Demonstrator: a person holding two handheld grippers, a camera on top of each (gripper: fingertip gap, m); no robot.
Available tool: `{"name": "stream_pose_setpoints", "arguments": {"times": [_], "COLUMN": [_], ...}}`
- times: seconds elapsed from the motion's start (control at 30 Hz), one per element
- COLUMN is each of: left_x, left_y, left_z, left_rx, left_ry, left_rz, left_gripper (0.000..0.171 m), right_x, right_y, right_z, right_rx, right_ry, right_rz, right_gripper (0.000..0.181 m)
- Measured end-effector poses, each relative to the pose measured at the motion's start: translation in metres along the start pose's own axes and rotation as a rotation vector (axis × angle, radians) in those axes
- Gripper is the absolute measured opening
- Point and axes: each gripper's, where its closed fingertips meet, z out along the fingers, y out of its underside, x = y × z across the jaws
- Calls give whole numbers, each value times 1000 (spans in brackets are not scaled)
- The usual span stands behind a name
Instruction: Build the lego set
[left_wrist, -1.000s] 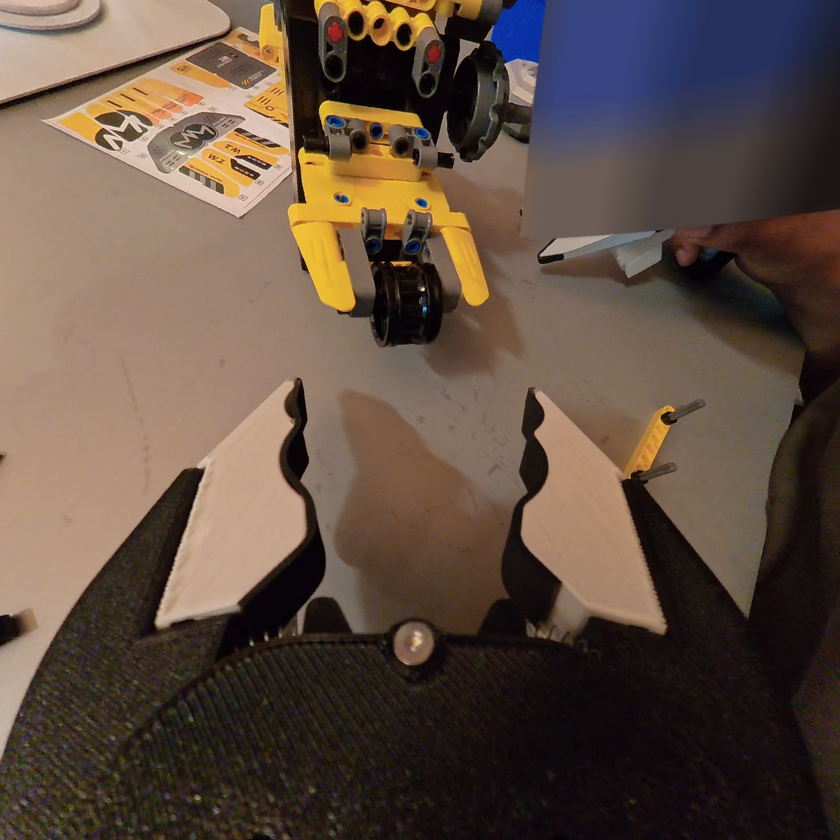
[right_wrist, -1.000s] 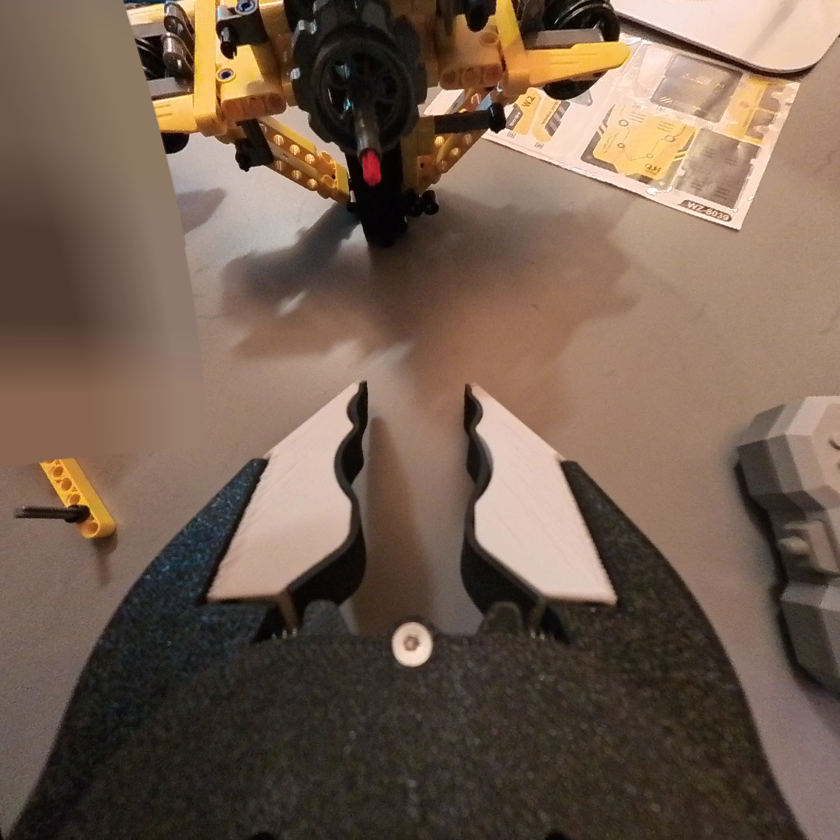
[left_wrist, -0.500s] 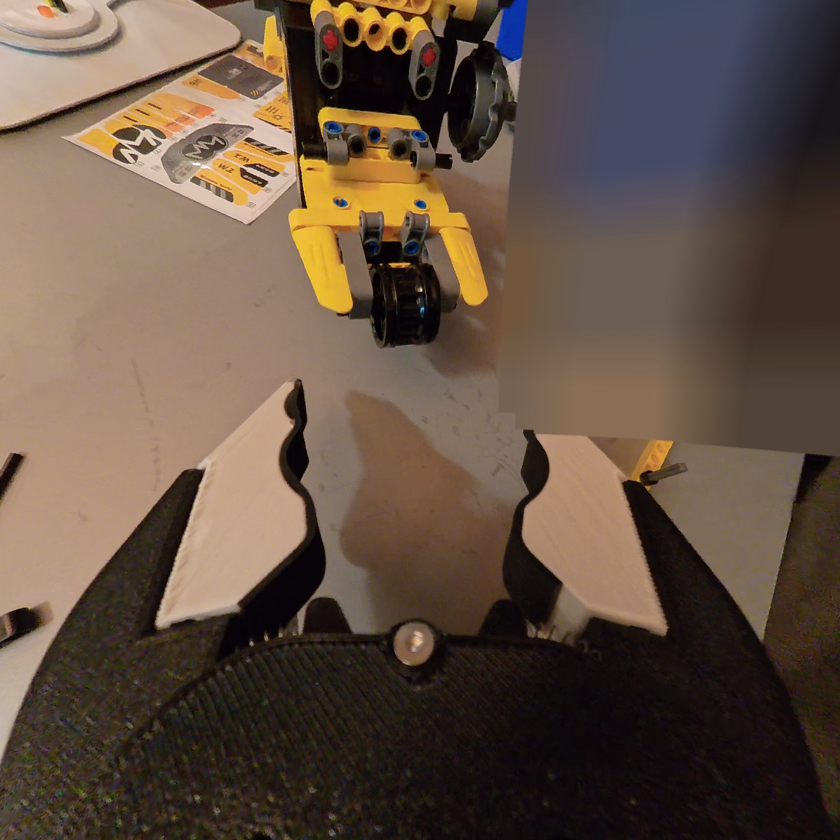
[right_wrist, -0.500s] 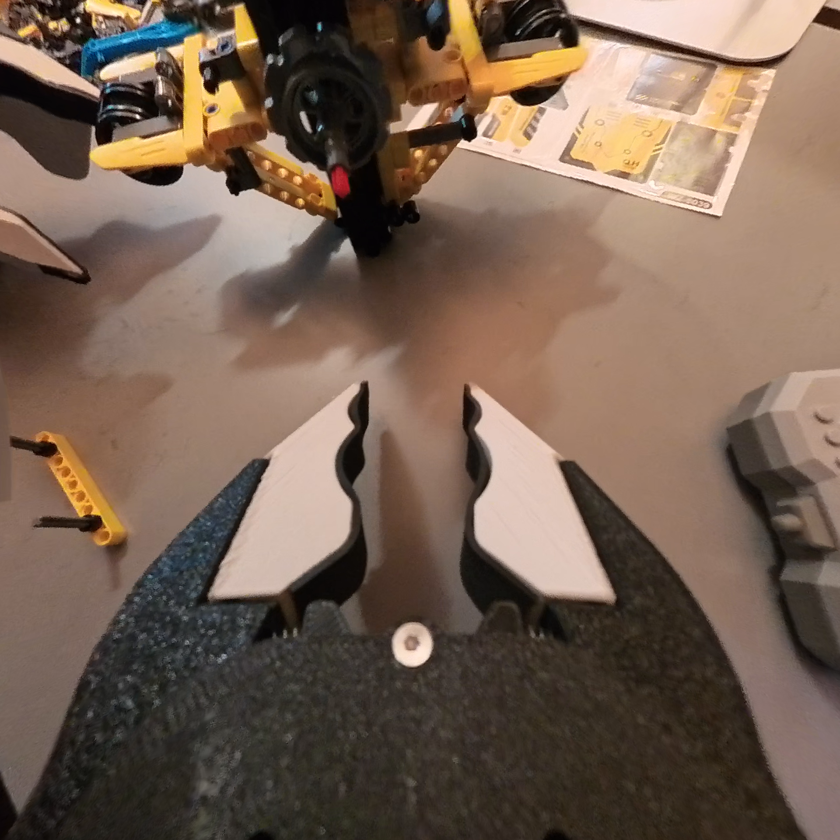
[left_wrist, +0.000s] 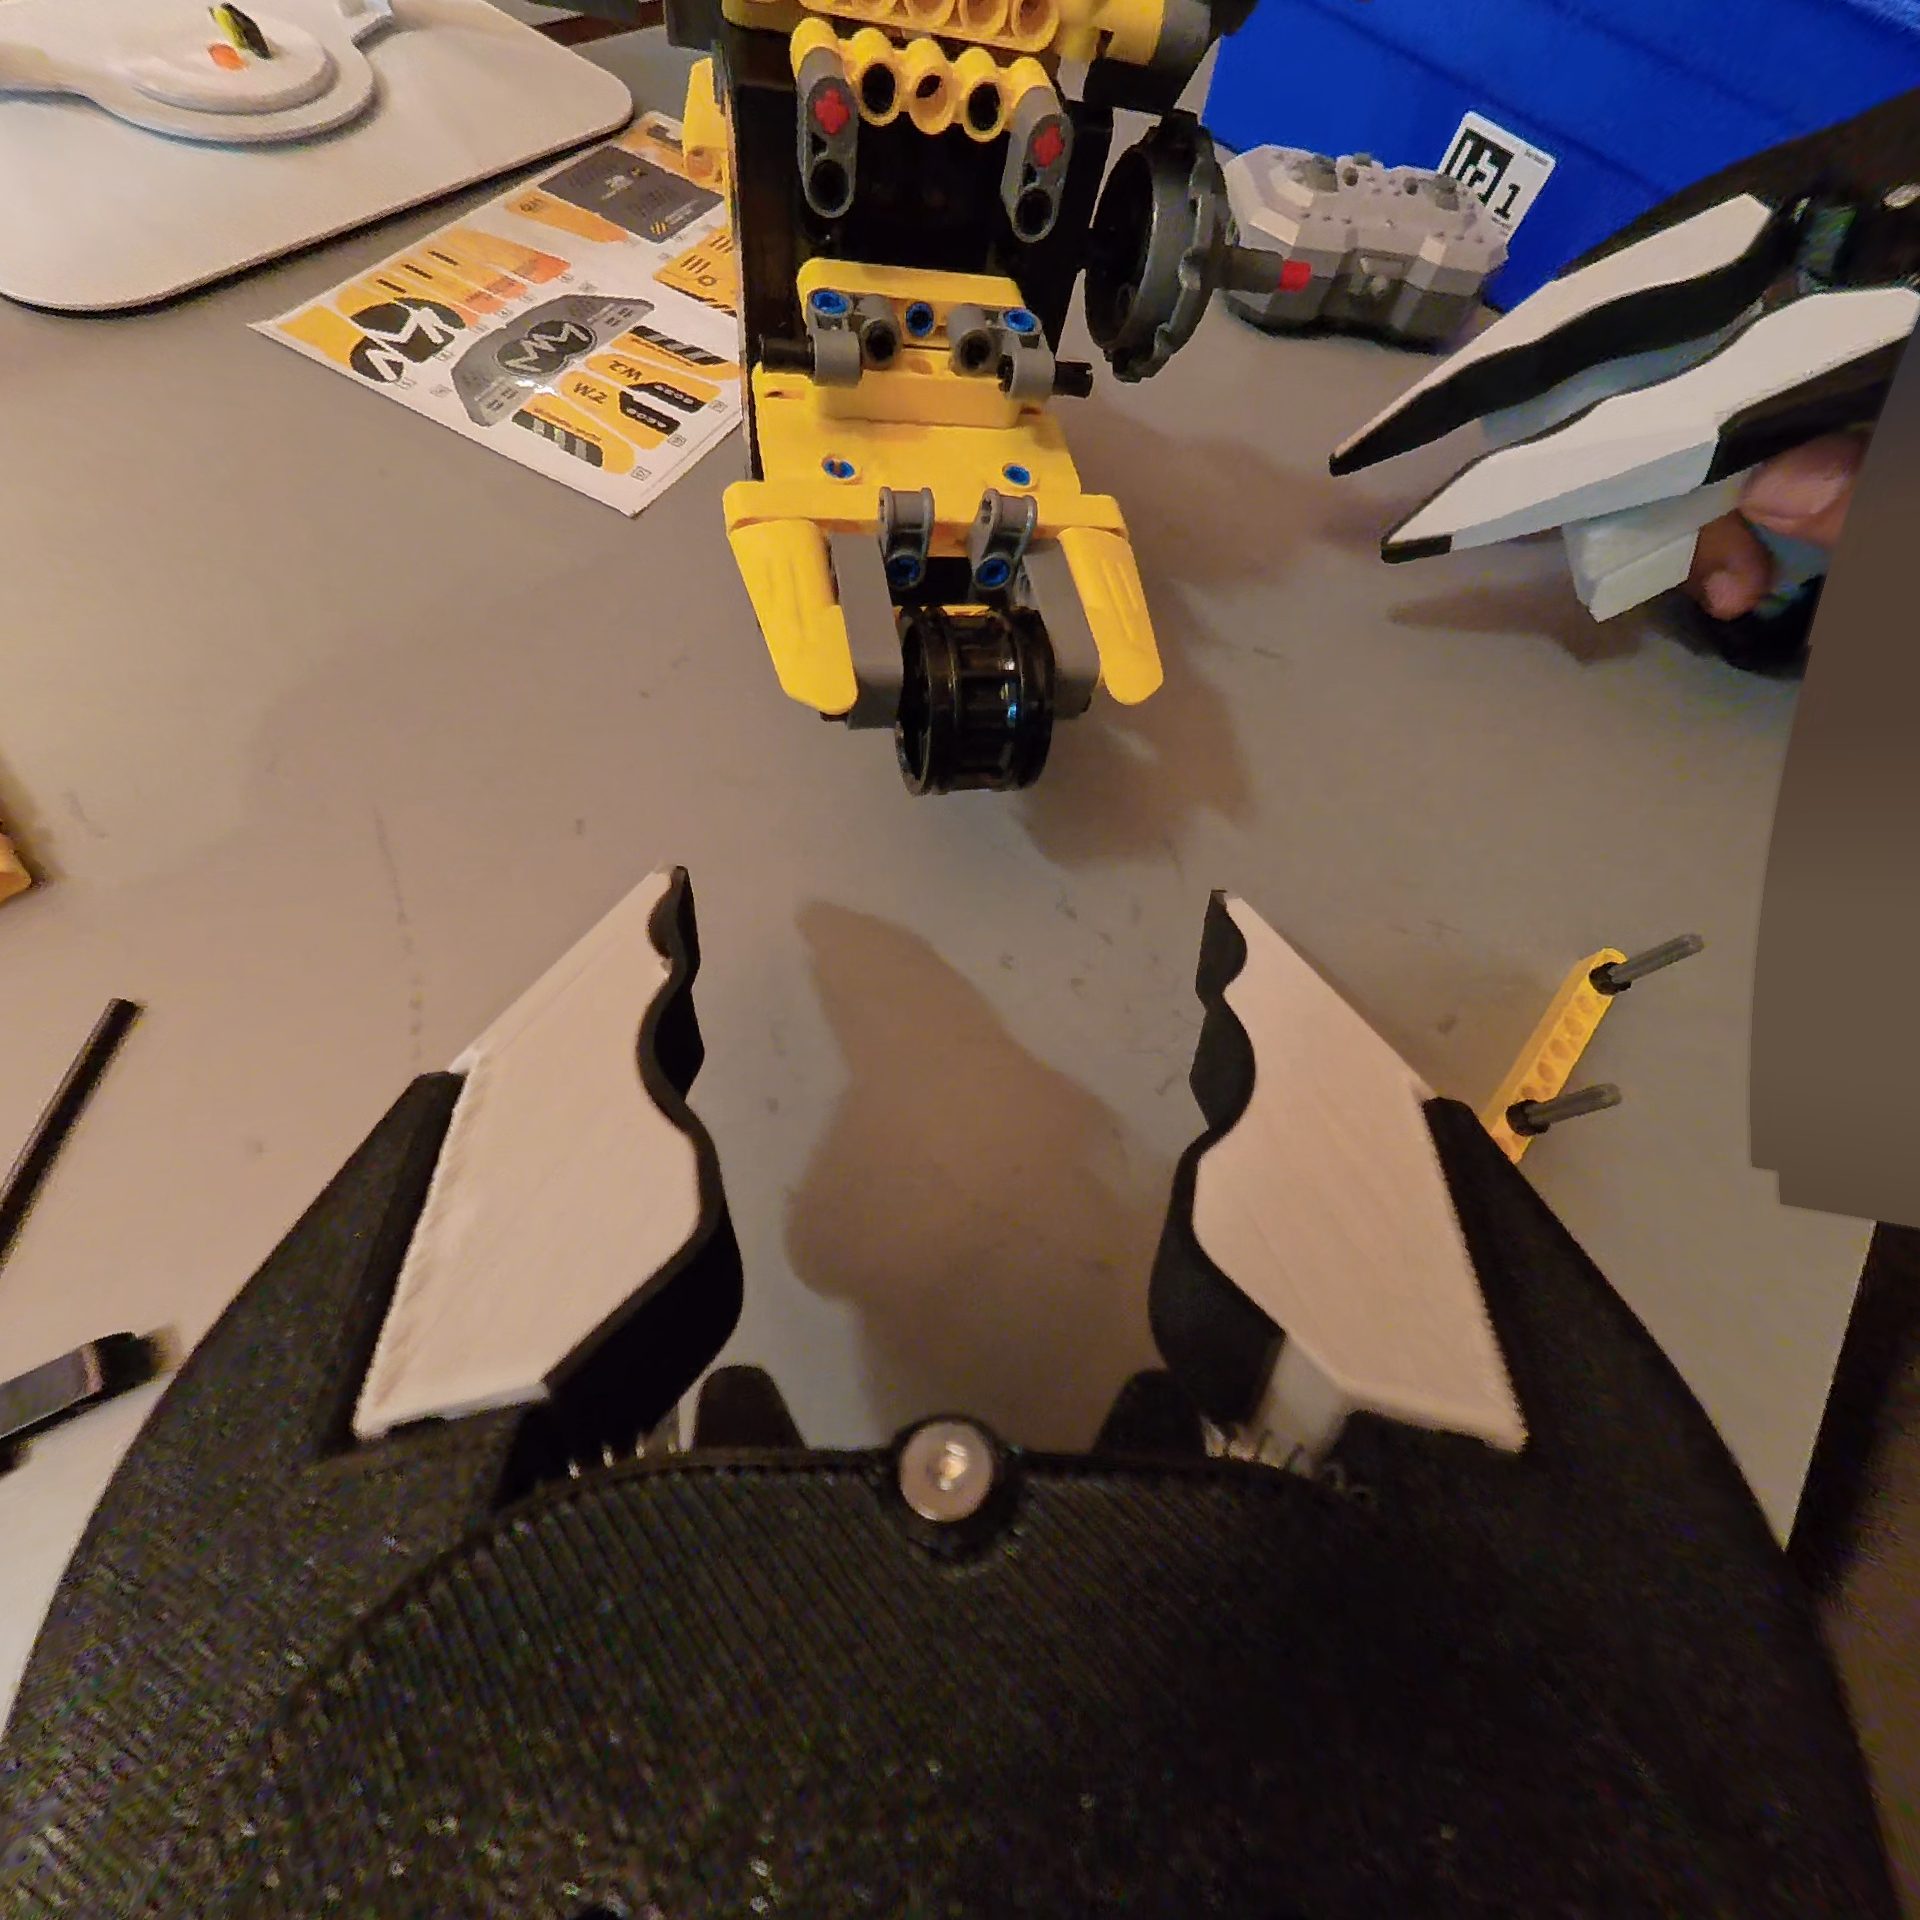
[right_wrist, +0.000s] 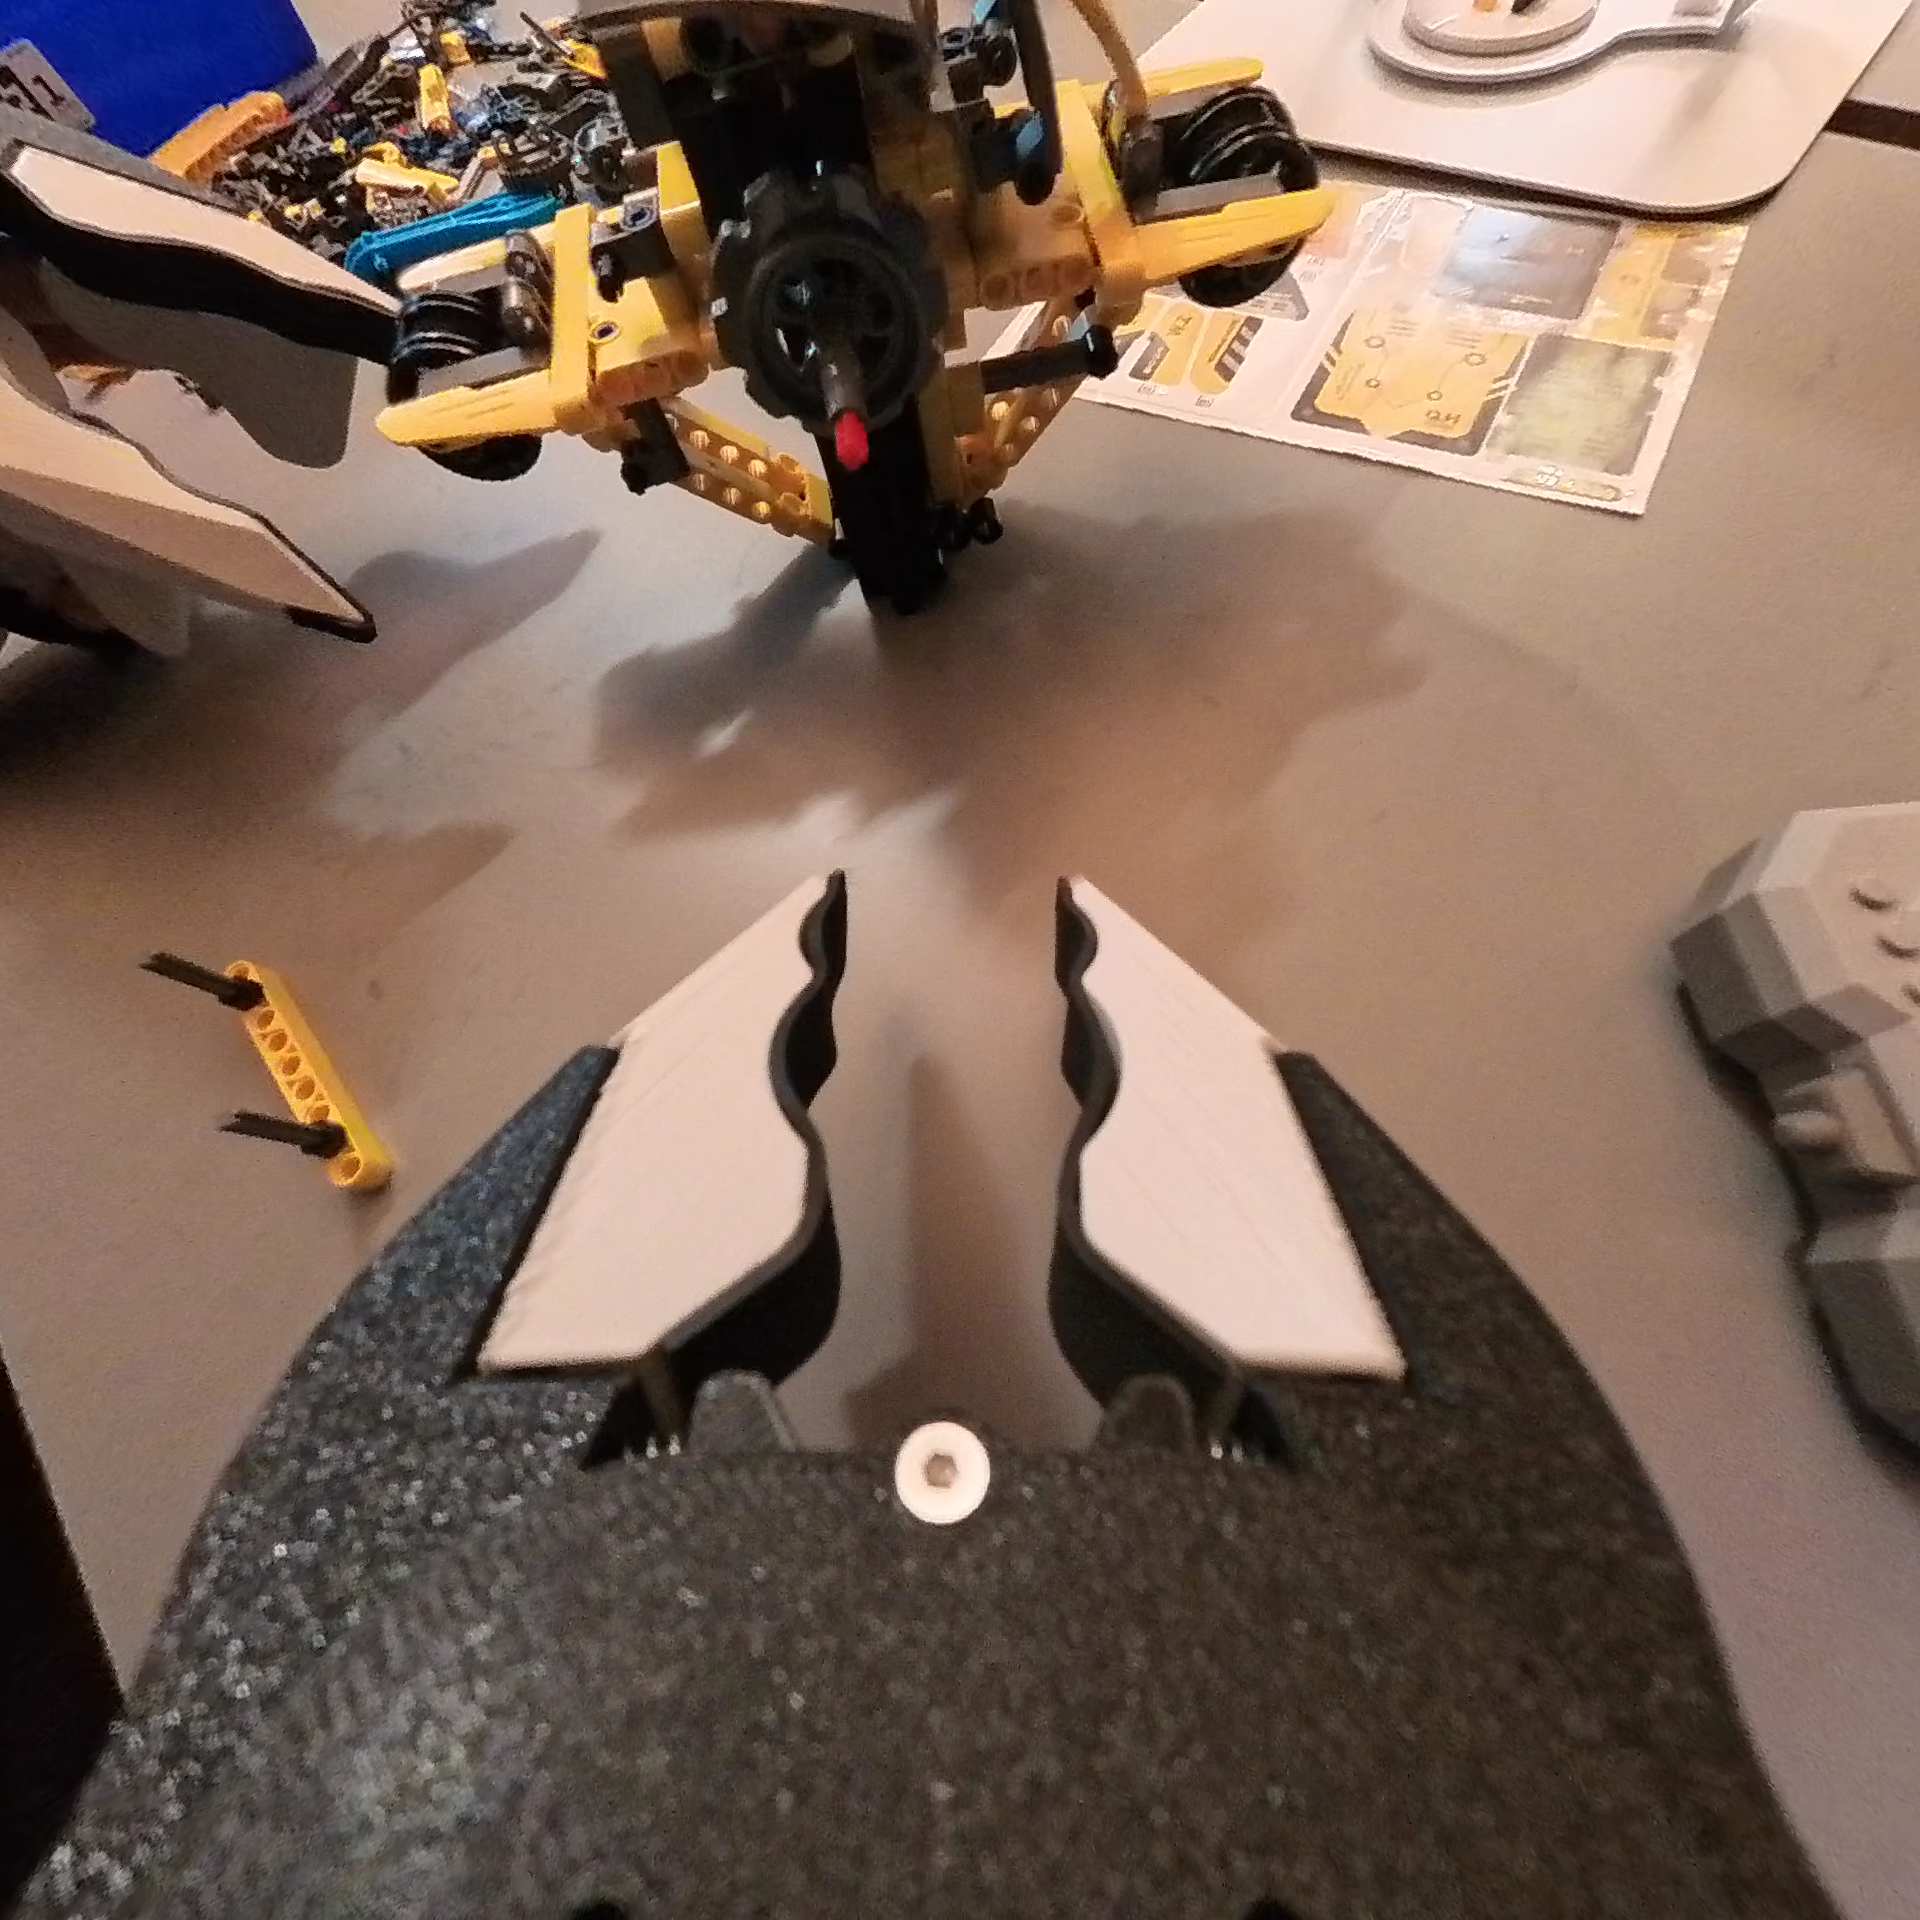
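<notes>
Left wrist view shows the left gripper (left_wrist: 940, 914) hovering above the grey table (left_wrist: 364, 748) with its jaws spread wide and nothing between them. Ahead of it stands a yellow and black brick-built vehicle model (left_wrist: 935, 416), its small black wheel (left_wrist: 975, 701) nearest the fingertips but well apart from them. A sticker sheet (left_wrist: 530, 332) lies left of the model, and a yellow perforated beam (left_wrist: 1553, 1049) with two dark pins lies just beside the gripper's right finger. Farther right, the right gripper (left_wrist: 1361, 499) is held in a person's hand (left_wrist: 1766, 530), in front of a blue bin (left_wrist: 1558, 83) and a grey controller-like block (left_wrist: 1361, 249). Right wrist view has the right gripper (right_wrist: 951, 894) over bare table, its jaws parted by a narrow gap and empty. The model (right_wrist: 842, 301) stands ahead, the beam (right_wrist: 307, 1075) to the left, the grey block (right_wrist: 1808, 1091) to the right, and the left gripper (right_wrist: 353, 457) enters from the left edge near the model, with a heap of loose parts (right_wrist: 416, 135) behind it.
</notes>
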Motion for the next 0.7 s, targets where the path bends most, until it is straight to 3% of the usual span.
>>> {"name": "stream_pose_setpoints", "arguments": {"times": [0.5,0.6,0.7], "left_x": [1,-19,-31], "left_y": [1,-3,-22], "left_z": [1,-6,-23], "left_rx": [-9,27,136], "left_ry": [-26,-160,-251], "left_rz": [39,60,59], "left_gripper": [96,112,114], "right_x": [-1,-1,0], "right_y": [5,5,5], "right_z": [4,4,4], "right_rx": [-41,-35,-37], "right_ry": [26,9,-27], "right_rz": [-36,-13,35], "right_gripper": [40,40,40]}}
